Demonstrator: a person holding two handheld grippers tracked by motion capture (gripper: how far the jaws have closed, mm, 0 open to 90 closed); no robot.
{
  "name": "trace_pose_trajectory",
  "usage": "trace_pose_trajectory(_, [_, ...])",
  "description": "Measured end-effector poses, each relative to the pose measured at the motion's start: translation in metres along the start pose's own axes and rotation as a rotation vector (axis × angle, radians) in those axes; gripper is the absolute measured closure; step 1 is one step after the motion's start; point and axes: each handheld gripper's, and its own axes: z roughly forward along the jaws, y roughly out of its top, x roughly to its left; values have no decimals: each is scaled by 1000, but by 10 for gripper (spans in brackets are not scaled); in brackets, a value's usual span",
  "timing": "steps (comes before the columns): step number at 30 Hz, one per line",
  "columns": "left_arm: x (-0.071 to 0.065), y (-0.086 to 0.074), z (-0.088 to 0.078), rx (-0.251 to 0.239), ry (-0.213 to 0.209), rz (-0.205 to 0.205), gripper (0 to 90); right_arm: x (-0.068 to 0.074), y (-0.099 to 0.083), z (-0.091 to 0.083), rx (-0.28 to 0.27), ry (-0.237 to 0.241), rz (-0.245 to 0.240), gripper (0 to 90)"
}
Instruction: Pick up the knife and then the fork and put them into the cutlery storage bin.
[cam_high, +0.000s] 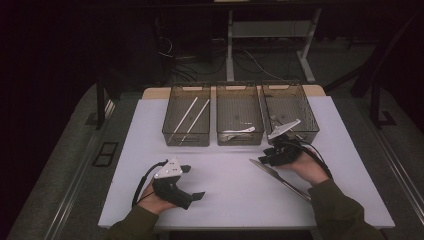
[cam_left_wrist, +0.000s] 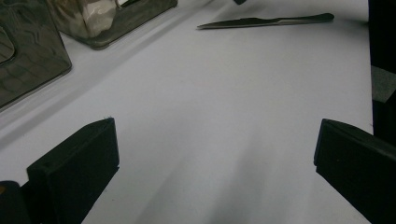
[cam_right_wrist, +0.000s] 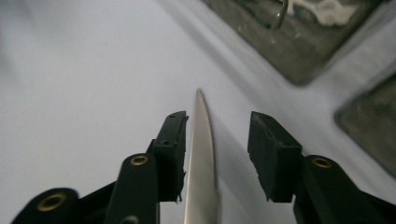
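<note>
A metal knife (cam_high: 280, 177) lies flat on the white table mat, at the right, tip pointing to the back left. My right gripper (cam_high: 260, 159) is low over its blade end. In the right gripper view the blade (cam_right_wrist: 201, 154) runs between the open jaws of that gripper (cam_right_wrist: 219, 127), close to the left jaw, and neither pad presses on it. My left gripper (cam_high: 192, 182) rests at the front left, jaws spread wide with nothing between them (cam_left_wrist: 210, 154). From there the knife (cam_left_wrist: 266, 21) lies far ahead.
Three dark see-through bins stand in a row at the back of the mat (cam_high: 150, 165). The left bin (cam_high: 186, 140) holds two white chopsticks (cam_high: 191, 114). The middle bin (cam_high: 239, 141) holds a white utensil (cam_high: 240, 131). The right bin (cam_high: 307, 117) stands just behind my right gripper.
</note>
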Motion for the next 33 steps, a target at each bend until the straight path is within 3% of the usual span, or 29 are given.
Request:
trace_pose_trajectory(5, [0, 0, 0, 0, 4, -1, 0, 7, -10, -15, 73, 20, -11, 514])
trace_pose_trajectory(8, [0, 0, 0, -2, 3, -2, 0, 14, -16, -22, 110, 4, -14, 507])
trace_pose_trajectory(16, [-1, 0, 0, 1, 3, 1, 0, 28, -34, -35, 243, -32, -37, 574])
trace_pose_trajectory(25, [0, 0, 1, 5, 3, -1, 0, 24, -47, -27, 343, -56, -21, 668])
trace_pose_trajectory(33, [0, 0, 1, 12, 3, 3, 0, 24, -44, -18, 412, -80, -46, 745])
